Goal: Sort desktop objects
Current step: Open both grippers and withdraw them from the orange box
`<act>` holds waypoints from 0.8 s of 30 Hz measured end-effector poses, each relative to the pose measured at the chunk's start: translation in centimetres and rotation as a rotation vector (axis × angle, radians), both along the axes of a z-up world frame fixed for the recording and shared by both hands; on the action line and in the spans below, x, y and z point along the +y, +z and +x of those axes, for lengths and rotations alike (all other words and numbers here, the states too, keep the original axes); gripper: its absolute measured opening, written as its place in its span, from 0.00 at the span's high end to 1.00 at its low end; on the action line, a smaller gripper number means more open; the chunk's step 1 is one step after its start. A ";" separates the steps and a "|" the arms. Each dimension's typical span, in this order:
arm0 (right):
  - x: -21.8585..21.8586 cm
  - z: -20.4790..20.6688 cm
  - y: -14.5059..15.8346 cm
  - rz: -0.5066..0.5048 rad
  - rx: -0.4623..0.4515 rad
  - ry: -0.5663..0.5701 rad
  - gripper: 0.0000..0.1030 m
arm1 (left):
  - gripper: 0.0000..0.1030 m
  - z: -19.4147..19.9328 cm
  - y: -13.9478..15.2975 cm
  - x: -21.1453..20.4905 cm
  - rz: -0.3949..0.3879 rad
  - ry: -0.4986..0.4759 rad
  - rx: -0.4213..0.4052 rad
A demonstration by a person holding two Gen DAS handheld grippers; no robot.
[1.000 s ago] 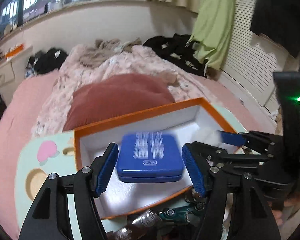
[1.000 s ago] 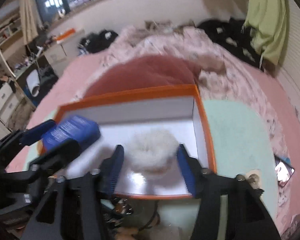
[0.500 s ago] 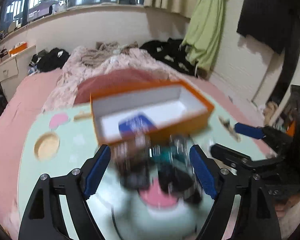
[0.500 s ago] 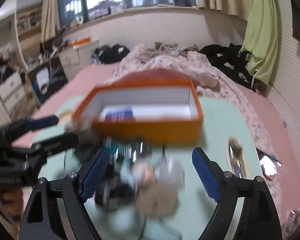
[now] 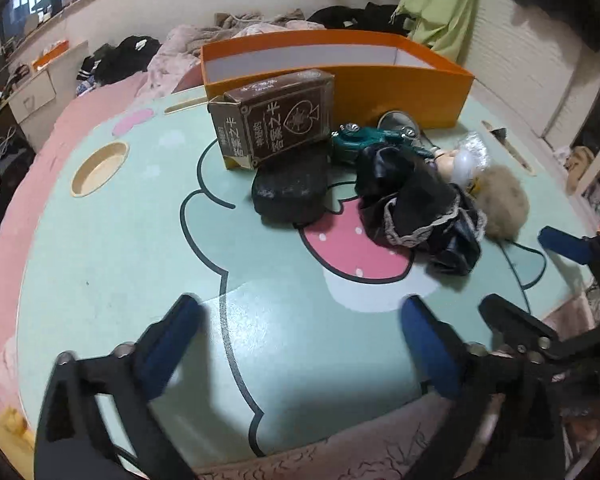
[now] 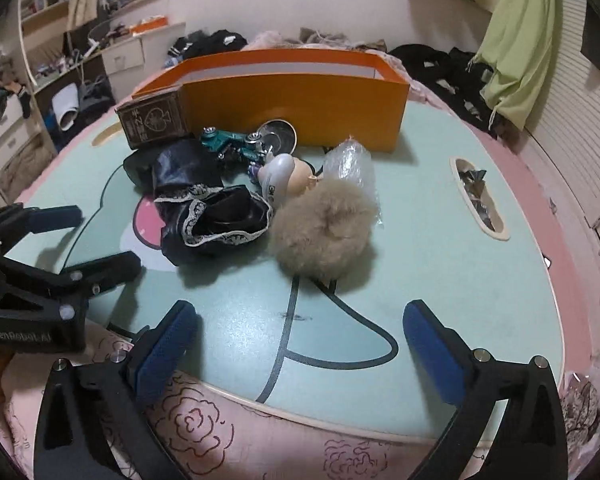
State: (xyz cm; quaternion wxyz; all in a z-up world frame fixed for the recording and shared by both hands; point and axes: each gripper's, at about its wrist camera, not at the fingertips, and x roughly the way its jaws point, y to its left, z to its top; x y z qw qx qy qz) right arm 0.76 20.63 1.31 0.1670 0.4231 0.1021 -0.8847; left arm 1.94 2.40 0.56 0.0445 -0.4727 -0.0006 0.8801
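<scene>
Hovering, both grippers (image 5: 296,344) (image 6: 300,340) spread empty; pompom (image 6: 324,232) nearest right, light, squashy: pinch across its middle.

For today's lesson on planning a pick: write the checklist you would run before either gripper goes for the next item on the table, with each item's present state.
1. Left gripper open and holding nothing: ok.
2. Right gripper open and holding nothing: ok.
3. Orange box upright with its top open: ok.
4. Room left inside the box: cannot tell, its floor is hidden from both views.
5. Fluffy beige ball free to grasp: ok on its near side, though it touches the black lace cloth and the plastic wrap.
6. Green toy vehicle free to grasp: not ok, crowded by the brown card box and the cloth.
</scene>
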 end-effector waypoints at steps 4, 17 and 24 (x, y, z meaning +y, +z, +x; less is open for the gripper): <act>0.0 -0.2 0.0 0.001 -0.005 -0.002 0.00 | 0.00 0.1 0.0 -0.1 0.000 -0.002 0.002; -0.1 0.0 -0.1 0.002 -0.007 0.016 0.00 | 0.00 0.0 -0.1 -0.1 0.001 0.000 0.001; -0.3 0.1 -0.2 0.002 -0.005 0.018 0.00 | 0.00 0.0 -0.1 -0.2 0.002 0.000 0.001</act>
